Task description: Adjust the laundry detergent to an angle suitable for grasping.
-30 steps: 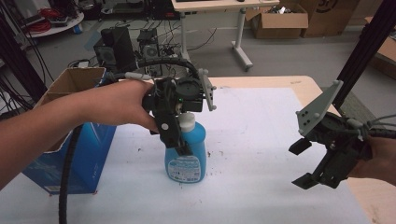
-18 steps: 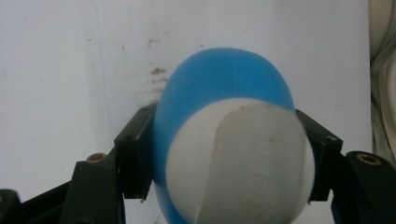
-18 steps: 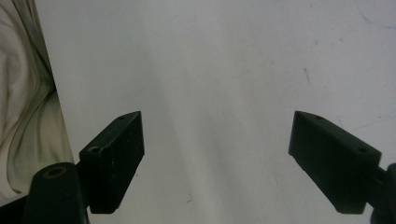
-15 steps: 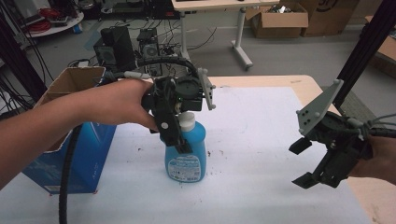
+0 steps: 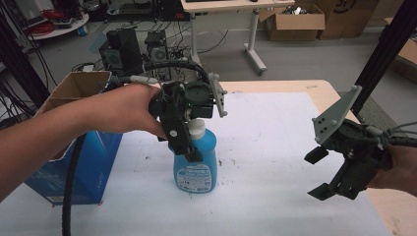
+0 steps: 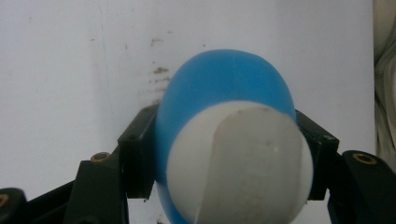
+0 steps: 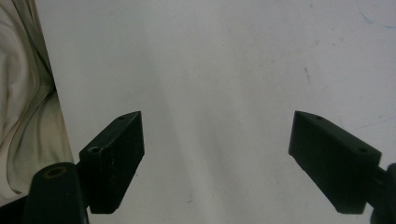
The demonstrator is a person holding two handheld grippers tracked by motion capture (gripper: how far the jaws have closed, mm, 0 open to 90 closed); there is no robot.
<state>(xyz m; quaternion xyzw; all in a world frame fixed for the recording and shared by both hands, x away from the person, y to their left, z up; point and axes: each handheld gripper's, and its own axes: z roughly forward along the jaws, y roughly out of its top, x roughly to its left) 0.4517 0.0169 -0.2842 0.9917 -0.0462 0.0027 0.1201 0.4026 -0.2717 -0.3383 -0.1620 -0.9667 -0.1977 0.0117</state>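
A blue bottle point(image 5: 195, 164) with a white cap point(image 5: 196, 129) and a label stands upright on the white table cover point(image 5: 265, 147). My left gripper point(image 5: 192, 147) comes down over it from above, and its jaws have just been closing onto the bottle. In the left gripper view the two black pads point(image 6: 135, 154) press the blue bottle point(image 6: 224, 88) from both sides just under the white cap point(image 6: 238, 163). My right gripper point(image 5: 319, 172) hovers at the right of the table, jaws wide apart. The right gripper view has its fingers point(image 7: 114, 158) over bare white cover with nothing between them.
An open blue cardboard box point(image 5: 83, 162) stands at the table's left edge, close beside the bottle. A grey three-cornered plate point(image 5: 334, 118) sticks up on the right gripper. Beyond the table are speakers point(image 5: 120, 49), cables and a desk leg point(image 5: 253, 34) on the floor.
The left jaws have drawn in against the bottle. Both hands and the bottle stay where they were.
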